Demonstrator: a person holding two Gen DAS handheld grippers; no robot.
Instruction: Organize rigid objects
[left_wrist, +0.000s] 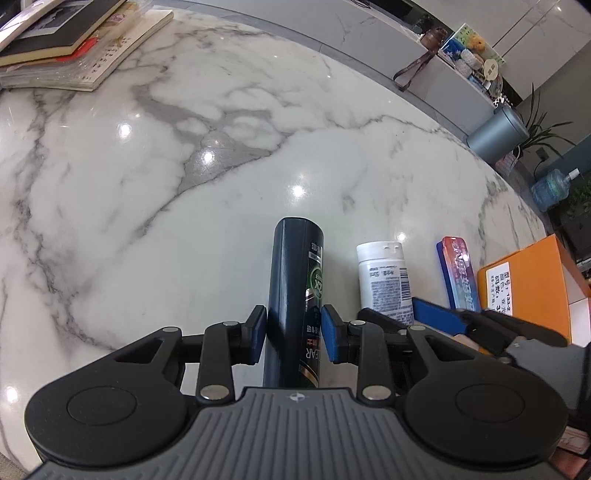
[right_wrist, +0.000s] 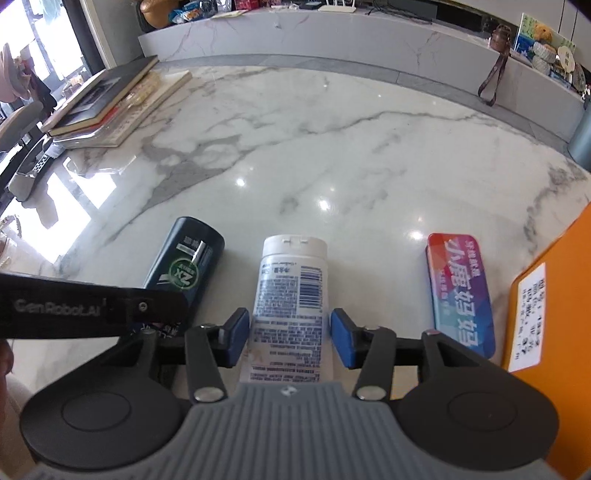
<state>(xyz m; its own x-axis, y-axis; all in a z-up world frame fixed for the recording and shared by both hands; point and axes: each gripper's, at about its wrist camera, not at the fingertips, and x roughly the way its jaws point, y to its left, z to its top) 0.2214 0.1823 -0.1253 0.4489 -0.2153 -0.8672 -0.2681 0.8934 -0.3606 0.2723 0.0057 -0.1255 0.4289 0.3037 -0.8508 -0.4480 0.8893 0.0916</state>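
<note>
A dark blue CLEAR bottle (left_wrist: 295, 295) lies on the marble table (left_wrist: 184, 184) between the pads of my left gripper (left_wrist: 293, 338); the pads stand close on both sides with small gaps. A white tube (right_wrist: 290, 295) with a flip cap lies between the pads of my right gripper (right_wrist: 290, 338), which stand a little apart from it. The white tube (left_wrist: 386, 280) and the right gripper's fingers (left_wrist: 439, 319) show in the left wrist view. The dark bottle (right_wrist: 183, 266) shows in the right wrist view, left of the tube.
A colourful flat tin (right_wrist: 460, 291) lies right of the tube, also in the left wrist view (left_wrist: 460, 273). An orange box (right_wrist: 554, 314) stands at the right edge. A stack of books (right_wrist: 114, 99) sits at the far left. A marble ledge (right_wrist: 332, 40) with clutter runs behind.
</note>
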